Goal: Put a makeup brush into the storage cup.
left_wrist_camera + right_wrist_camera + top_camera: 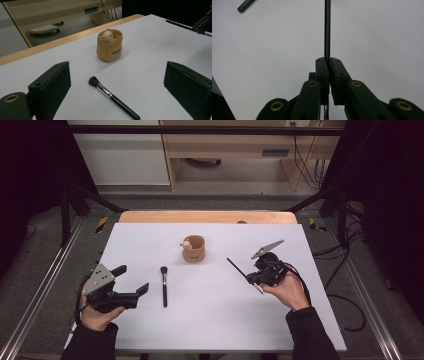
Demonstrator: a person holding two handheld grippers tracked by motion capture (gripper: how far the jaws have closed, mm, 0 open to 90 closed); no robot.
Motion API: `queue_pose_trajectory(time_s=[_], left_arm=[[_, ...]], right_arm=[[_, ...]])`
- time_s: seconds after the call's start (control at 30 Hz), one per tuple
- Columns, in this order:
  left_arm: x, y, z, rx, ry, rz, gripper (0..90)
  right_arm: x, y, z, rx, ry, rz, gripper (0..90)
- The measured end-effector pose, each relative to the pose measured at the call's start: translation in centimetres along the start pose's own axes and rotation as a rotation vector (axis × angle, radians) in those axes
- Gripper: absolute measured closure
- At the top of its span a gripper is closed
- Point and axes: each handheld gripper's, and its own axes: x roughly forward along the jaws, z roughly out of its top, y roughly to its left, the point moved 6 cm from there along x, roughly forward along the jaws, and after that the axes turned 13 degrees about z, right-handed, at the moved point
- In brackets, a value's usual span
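A tan cup (194, 249) (109, 47) with a small bear figure (187, 245) at its rim stands at the table's middle back. A black-handled makeup brush (164, 285) (112, 96) lies flat to the cup's front left, bristles toward the far side. My left gripper (134, 278) (117, 66) hovers left of that brush, open, its jaws wide apart with nothing between them. My right gripper (250, 279) (329, 61) is raised at the right, shut on a thin black rod (235, 266) (327, 30) that sticks out ahead of its jaws. The lying brush's handle end (245, 5) shows in the right gripper view.
A white sheet (215, 320) covers the table, with a wooden strip (207, 216) along the far edge. Metal frame rails (35, 290) run down both sides. A wooden desk (225, 150) and cables stand beyond the table.
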Motion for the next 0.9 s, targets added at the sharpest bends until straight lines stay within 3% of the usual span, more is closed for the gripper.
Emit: queue_pose_trajectory(time_s=[0.2,0.6,0.7,0.9], left_arm=[[0.2,-0.6,1.1,0.057,0.017,0.0,6.4],[1.3,-3.7,3.2,0.228,0.062,-0.043,6.5],[1.6,-4.5,3.6,0.244,0.063,-0.056,6.7],[2.3,-6.4,4.2,0.314,0.08,-0.081,6.9]], right_arm=[[-0.1,1.2,0.4,-0.042,0.011,0.044,85.8],[-0.4,3.4,1.5,-0.107,0.016,0.117,85.8],[-0.3,3.8,1.5,-0.116,0.014,0.131,85.8],[0.0,4.5,1.4,-0.142,0.03,0.164,85.8]])
